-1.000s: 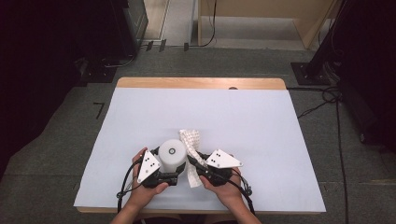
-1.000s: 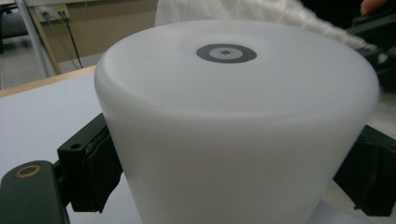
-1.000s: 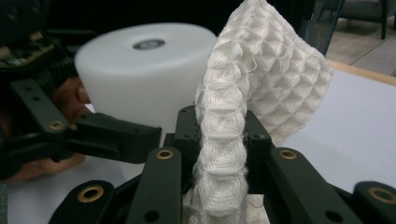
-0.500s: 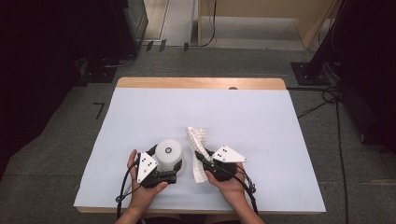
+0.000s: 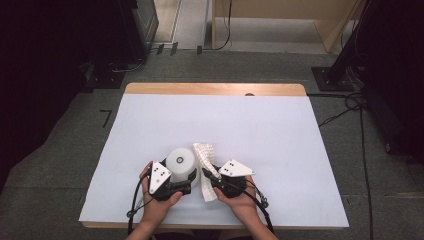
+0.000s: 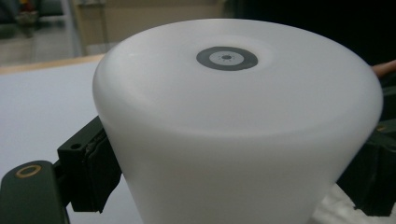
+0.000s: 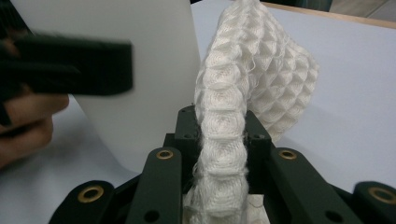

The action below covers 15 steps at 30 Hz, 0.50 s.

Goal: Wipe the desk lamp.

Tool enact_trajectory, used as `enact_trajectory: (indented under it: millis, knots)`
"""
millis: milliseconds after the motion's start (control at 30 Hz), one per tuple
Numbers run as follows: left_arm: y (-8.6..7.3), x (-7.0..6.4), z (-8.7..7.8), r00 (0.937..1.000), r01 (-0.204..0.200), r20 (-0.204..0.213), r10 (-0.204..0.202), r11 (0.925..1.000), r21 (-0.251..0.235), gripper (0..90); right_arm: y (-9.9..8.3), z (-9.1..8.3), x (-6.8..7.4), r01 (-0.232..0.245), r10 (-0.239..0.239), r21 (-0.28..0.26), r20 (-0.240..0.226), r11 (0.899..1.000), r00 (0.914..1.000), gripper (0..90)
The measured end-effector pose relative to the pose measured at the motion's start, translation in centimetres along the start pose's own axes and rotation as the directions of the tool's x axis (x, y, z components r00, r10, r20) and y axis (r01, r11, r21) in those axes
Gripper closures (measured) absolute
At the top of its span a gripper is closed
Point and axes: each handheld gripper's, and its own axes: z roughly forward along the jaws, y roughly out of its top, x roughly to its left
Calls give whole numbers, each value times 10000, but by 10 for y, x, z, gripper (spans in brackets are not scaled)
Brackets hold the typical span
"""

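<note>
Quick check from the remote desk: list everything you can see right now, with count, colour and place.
Upside-down white plastic cup: one, white with a dark ring mark on its top, near edge of the table, clamped between the left gripper's jaws.
White waffle-weave cloth: one, white, just right of the cup, pinched between the right gripper's jaws.
Table with pale blue-white cover: one, wooden edge showing at the far side.
Floor cables: several, black, on the grey floor right of the table.
Left gripper: one, black with a grey plate, shut on the cup.
Right gripper: one, black with a grey plate, shut on the cloth.
Hands: two, at the table's near edge.
</note>
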Motion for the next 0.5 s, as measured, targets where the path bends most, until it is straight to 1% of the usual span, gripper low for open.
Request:
enact_trajectory:
  millis: [33, 67, 100, 133, 200, 233, 267, 333, 433, 500]
  knots:
    - [0, 0, 0, 10000, 0, 0, 0, 10000, 0, 87, 0, 0, 0, 0, 0, 0, 0, 10000, 10000, 740]
    - [5, 3, -4, 9987, -227, 442, 234, 9996, -145, 87, 0, 0, 0, -19, 19, 24, -126, 10000, 9999, 739]
    - [5, 3, -4, 9987, -227, 442, 234, 9996, -145, 87, 0, 0, 0, -19, 19, 24, -126, 10000, 9999, 739]
    - [6, 4, -4, 9983, -365, 455, 372, 9992, -174, 87, 0, 0, 0, -18, 18, -21, -164, 10000, 9999, 740]
    - [5, 5, -3, 9977, -497, 461, 498, 9988, -32, 87, 3, -3, 1, -26, 19, -190, -353, 9998, 9994, 741]
    - [4, 5, -2, 9977, -495, 471, 493, 9988, 39, 87, 5, -5, 3, 75, -90, -350, -431, 9994, 9990, 742]
    - [2, 5, 0, 9975, -539, 476, 528, 9983, 222, 87, 7, -7, 4, 134, -158, -459, -510, 9989, 9986, 742]
    - [-1, 5, 3, 9971, -621, 471, 601, 9972, 417, 87, 15, -15, 8, 367, -426, -967, -600, 9946, 9973, 741]
    - [0, 4, 2, 9964, -665, 544, 648, 9973, 297, 87, 22, -23, 14, 708, -802, -1418, -618, 9874, 9949, 741]
    - [2, 5, 0, 9962, -638, 610, 629, 9979, 137, 87, 21, -22, 14, 747, -841, -1332, -662, 9883, 9943, 740]
